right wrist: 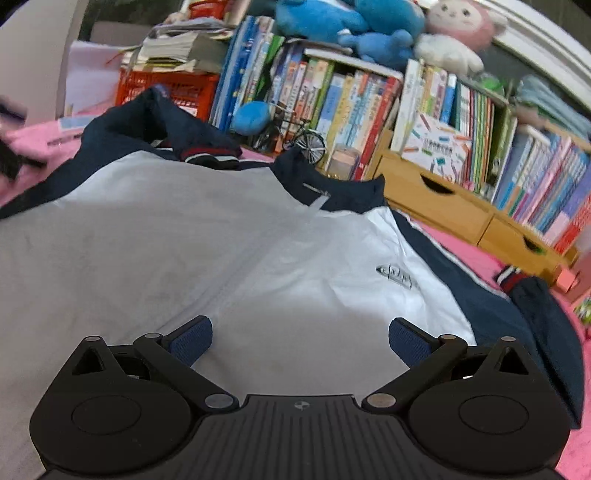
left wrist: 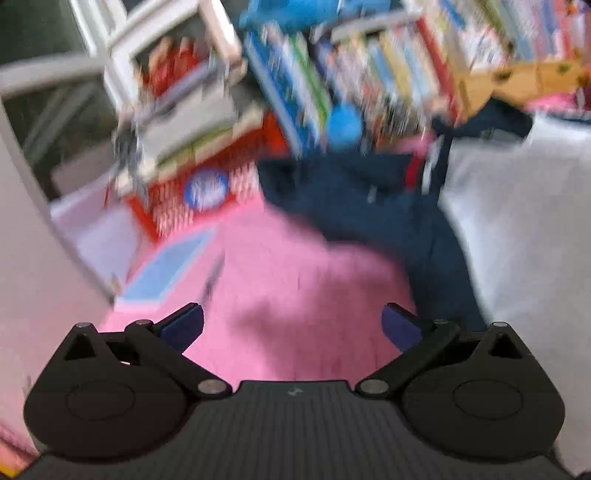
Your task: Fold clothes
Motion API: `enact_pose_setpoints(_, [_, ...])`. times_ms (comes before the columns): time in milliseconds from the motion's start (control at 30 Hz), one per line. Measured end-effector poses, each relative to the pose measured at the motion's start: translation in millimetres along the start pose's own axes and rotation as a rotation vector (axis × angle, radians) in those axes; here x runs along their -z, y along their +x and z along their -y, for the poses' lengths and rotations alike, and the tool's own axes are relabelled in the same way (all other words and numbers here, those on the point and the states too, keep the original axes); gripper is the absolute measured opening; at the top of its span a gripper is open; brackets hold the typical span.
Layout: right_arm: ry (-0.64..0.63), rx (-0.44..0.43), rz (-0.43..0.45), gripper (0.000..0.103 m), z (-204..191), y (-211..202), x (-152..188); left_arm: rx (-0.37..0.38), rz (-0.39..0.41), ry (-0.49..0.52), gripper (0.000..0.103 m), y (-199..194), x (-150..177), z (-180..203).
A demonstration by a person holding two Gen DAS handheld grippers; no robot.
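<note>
On pink cover (right wrist: 476, 254), one jacket (right wrist: 221, 236).

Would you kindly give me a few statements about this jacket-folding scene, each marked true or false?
1. The right claw is open and holds nothing. True.
2. The jacket has a white body with navy sleeves. True.
3. The jacket lies on a green cloth. False: the surface under it is pink.
4. The left claw is shut on a sleeve. False: it is open, above the pink surface, gripping nothing.
5. Books stand in a row behind the jacket. True.
6. The plush toys lie on the jacket. False: they sit on top of the books.
</note>
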State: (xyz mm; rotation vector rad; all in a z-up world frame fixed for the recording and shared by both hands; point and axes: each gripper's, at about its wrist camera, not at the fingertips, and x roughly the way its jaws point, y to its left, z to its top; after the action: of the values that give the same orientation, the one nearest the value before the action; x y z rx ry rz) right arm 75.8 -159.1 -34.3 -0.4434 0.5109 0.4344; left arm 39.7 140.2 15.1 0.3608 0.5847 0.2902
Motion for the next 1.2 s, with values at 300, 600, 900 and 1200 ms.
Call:
enact_pose_setpoints(300, [0.021,-0.013,-0.015,0.103,2.5,2.6,0.7,0.066,0.165,0.232,0.103,67.9,-100.5,62.6])
enact_pose_setpoints(600, [-0.013,0.016,-0.002,0.103,-3.0,1.5,1.2,0.2,-0.02,0.177,0.095,161.9,-95.7,107.1])
enact_pose_setpoints(900, [0.011,-0.003,-0.011,0.103,1.3,2.9,1.7,0.094,0.008,-0.046,0.026,170.4,-93.3,77.1])
enact_pose_setpoints(1200, [0.017,-0.007,-0.013,0.103,2.6,3.5,2.5,-0.208,0.007,-0.353,0.013,181.2,-86.4,-103.3])
